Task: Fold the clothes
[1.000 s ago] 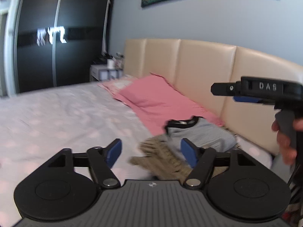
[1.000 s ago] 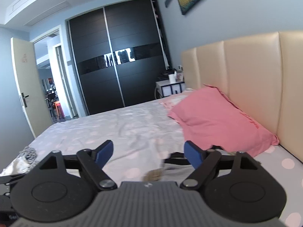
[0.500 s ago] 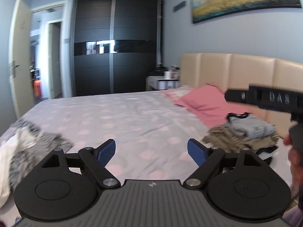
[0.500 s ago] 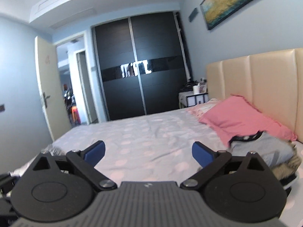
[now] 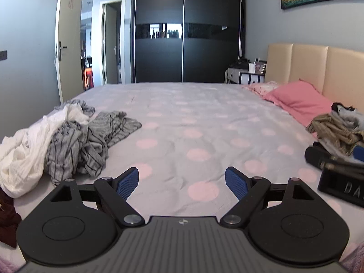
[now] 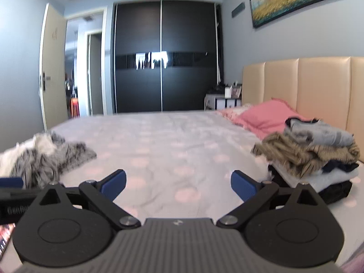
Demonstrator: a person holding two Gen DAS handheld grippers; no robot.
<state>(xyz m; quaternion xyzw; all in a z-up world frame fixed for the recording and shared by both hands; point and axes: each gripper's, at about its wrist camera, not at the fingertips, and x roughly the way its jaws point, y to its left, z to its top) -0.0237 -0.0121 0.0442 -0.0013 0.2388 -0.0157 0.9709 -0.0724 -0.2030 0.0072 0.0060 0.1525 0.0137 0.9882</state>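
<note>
Two handheld grippers look across a wide bed [image 5: 186,122] covered by a grey sheet with pink dots. The left gripper [image 5: 182,183] has its blue pads spread wide with nothing between them; the right gripper [image 6: 178,185] is likewise wide apart and empty.

A crumpled heap of unfolded clothes [image 5: 68,141], white and grey-striped, lies at the bed's left edge. A neat stack of folded clothes [image 6: 318,157] sits at the right edge by the headboard [image 6: 307,84], just beside a pink pillow [image 5: 298,102].

The step in hand appears to be fetching the next garment. It would go best by turning both grippers toward the heap, pinching a single loose edge of the striped piece on top, and lifting it clear onto the open middle of the bed.
</note>
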